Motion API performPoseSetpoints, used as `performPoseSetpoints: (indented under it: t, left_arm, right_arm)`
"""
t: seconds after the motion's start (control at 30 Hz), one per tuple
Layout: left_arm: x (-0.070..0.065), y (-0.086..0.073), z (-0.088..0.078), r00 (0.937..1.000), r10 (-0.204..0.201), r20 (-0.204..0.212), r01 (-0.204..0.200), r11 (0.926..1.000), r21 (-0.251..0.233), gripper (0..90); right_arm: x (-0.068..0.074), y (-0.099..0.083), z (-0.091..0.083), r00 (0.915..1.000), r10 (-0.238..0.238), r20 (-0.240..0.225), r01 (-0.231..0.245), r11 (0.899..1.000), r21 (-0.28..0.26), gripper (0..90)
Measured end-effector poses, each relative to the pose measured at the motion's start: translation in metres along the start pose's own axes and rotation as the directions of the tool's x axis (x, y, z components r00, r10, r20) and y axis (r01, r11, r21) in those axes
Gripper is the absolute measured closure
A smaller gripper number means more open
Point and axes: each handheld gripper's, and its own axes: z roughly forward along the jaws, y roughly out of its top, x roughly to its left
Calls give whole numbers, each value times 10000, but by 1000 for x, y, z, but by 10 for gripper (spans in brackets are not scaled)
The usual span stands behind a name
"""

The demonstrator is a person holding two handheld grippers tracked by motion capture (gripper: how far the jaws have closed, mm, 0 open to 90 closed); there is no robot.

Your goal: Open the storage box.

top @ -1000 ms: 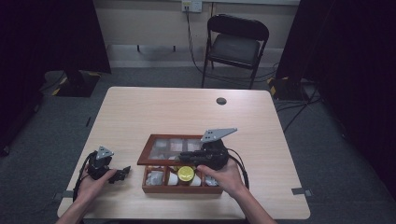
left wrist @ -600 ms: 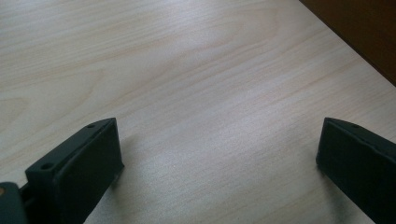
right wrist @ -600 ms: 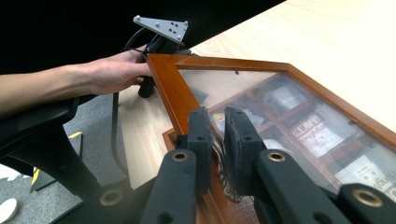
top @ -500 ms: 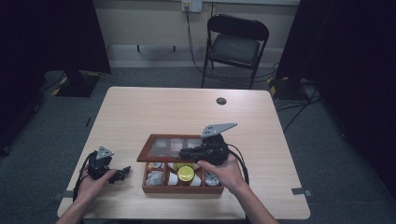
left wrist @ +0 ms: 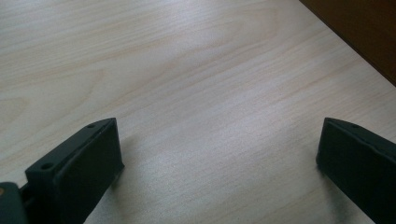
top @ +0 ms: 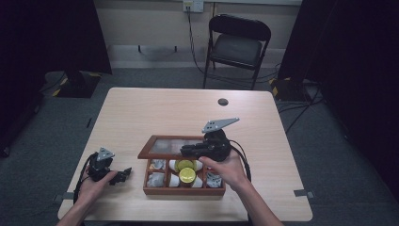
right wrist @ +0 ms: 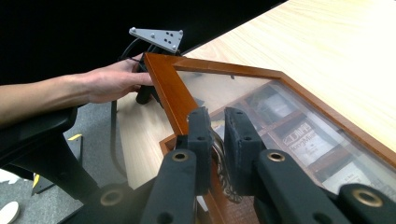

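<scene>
**A:** High view first, from the left. Our left gripper lies on the pale wood-grain table, just beside the box's left end and apart from it. In the left gripper view its jaws stand spread wide, with bare tabletop between them.

**B:** Then the wooden box, a low rectangle with its long axis running across the table in front of us. Its compartments hold paper sachets and two round yellow pieces.

**A:** And the lid: a reddish polished frame around a glass pane, tilted up on its far hinge side.

**B:** Our right gripper is the one on it. In the right gripper view the jaws are pressed nearly together, pinching the small ornate metal clasp at the lid's front edge.

**A:** So the lid stretches away from that gripper, leftward and toward the far side. We judge the swing turns about the long rear edge.

**B:** Thin metal clasp and smooth pads: we reckon it could slip.
</scene>
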Motion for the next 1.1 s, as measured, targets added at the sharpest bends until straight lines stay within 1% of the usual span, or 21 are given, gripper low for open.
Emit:
performPoseSetpoints:
  t: [0.1, 0.13, 0.17, 0.2, 0.27, 0.43, 0.67, 0.9, 1.1]
  left_arm:
    - [1, 0, 0, 10000, 95, 4, -95, 9999, 72, 0]
    - [0, 0, 0, 10000, 44, 7, -44, 10000, 34, 0]
    - [1, 0, 0, 10000, 98, 5, -98, 9999, 77, 0]
    - [0, 0, 0, 10000, 29, 7, -29, 10000, 24, 0]
    - [1, 1, 0, 9999, 108, 28, -108, 9999, 57, 0]
    - [1, 1, 0, 9999, 115, 44, -116, 9999, 59, 0]
    - [1, 1, 0, 9999, 119, 45, -120, 9999, 62, 0]
    - [1, 1, 0, 9999, 119, 48, -119, 9999, 65, 0]
    - [1, 1, 0, 9999, 122, 56, -123, 9999, 74, 0]
  right_arm:
    - [-1, 2, 0, 10000, 18, -13, -18, 10000, -3, 814]
    - [-1, 3, -1, 10000, 15, -22, -15, 10000, 7, 813]
    - [-1, 4, -1, 10000, 22, -8, -22, 10000, 17, 814]
    - [-2, 5, -1, 10000, 10, -16, -10, 10000, 17, 814]
    - [-3, 7, -2, 10000, 5, -19, -5, 10000, 30, 814]
    - [-5, 11, -3, 10000, 7, -29, -7, 10000, 61, 815]
    - [-9, 19, -4, 9998, 180, -89, -178, 9997, 146, 816]
    - [-12, 26, -5, 9998, 172, -93, -170, 9996, 205, 817]
    - [-16, 31, -6, 9995, 302, -128, -298, 9992, 254, 817]
